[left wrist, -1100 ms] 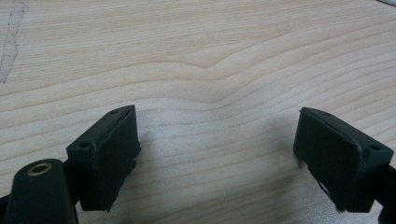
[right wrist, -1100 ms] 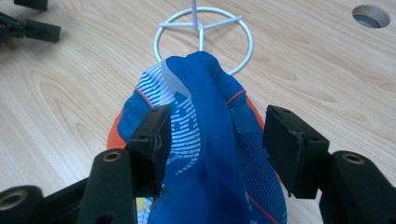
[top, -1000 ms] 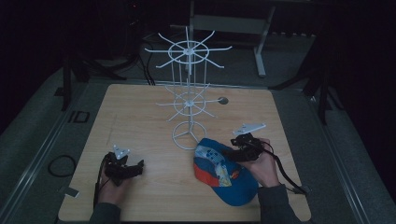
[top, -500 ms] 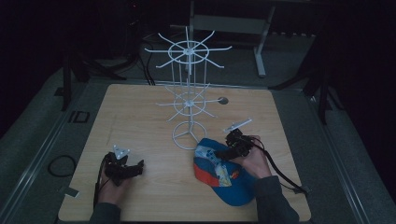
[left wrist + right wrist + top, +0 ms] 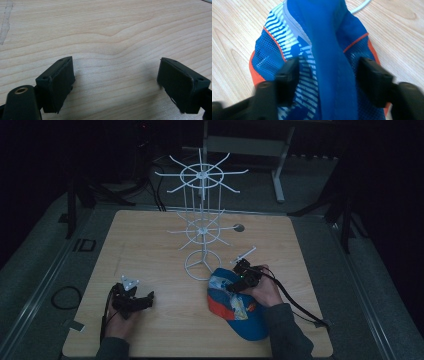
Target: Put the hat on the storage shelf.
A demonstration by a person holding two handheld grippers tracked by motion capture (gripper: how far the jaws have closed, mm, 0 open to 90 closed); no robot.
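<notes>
Now blue cap [image 5: 327, 50] between right gripper [image 5: 327, 75] fingers, not clamped, left gripper [image 5: 120, 82] fingers wide.

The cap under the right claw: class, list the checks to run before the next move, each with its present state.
1. Right claw straddles the cap, jaws on either side of a raised fold: ok.
2. Jaws closed on the fabric: not ok, a gap shows.
3. Left claw open, over bare table: ok.
4. Left claw apart from the cap: ok.
5. Wire rack upright, hooks free: ok.
6. Cable clear of the cap: cannot tell.
</notes>
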